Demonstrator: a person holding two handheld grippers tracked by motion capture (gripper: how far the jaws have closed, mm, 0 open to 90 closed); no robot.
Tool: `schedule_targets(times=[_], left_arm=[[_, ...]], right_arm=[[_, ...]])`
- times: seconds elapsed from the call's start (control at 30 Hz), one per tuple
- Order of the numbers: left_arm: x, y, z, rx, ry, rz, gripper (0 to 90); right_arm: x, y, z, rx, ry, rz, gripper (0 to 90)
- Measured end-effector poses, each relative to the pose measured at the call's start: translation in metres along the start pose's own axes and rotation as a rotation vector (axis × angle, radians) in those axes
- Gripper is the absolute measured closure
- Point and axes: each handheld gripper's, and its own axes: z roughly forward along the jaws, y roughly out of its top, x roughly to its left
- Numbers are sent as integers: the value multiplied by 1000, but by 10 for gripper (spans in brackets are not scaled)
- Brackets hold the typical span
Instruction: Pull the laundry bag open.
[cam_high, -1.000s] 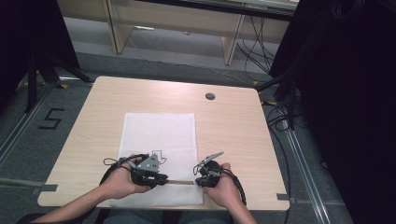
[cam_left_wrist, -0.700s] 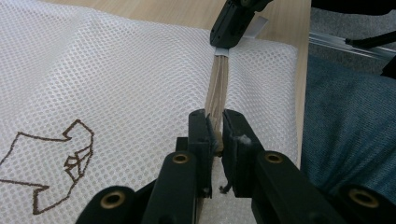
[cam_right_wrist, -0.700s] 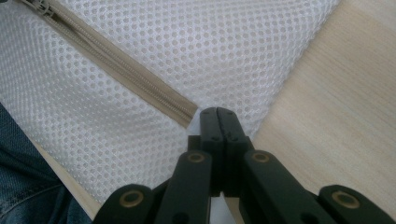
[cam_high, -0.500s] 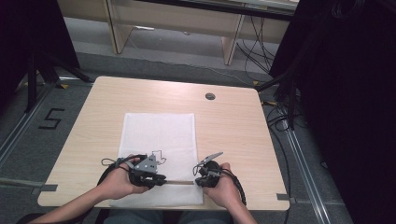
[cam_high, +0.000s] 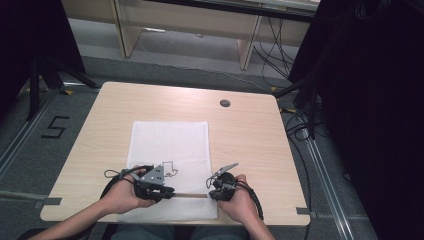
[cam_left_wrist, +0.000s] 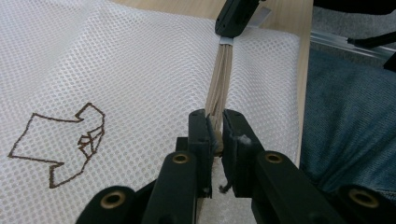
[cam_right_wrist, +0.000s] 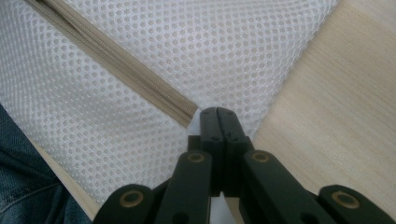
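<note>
mesh bag (cam_high: 170, 150) flat at lower centre of tabletop (cam_high: 250, 130) | left gripper (cam_left_wrist: 215, 133) clamped on beige zipper (cam_left_wrist: 219, 79) | right gripper (cam_right_wrist: 218, 114) fully closed, pinching mesh at zipper end | unchanged since 1 s ago: both hands, bag
</note>
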Motion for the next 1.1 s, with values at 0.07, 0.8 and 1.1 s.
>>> schedule_targets(times=[0.07,0.8,1.1], left_arm=[[0,-1,-2,1,-3,-7,820],[3,-14,-17,-2,20,-17,820],[7,-25,-26,-2,29,-49,820]], right_arm=[[0,0,0,0,1,0,900],[-1,0,0,-1,7,2,900],[-1,0,0,0,8,2,900]])
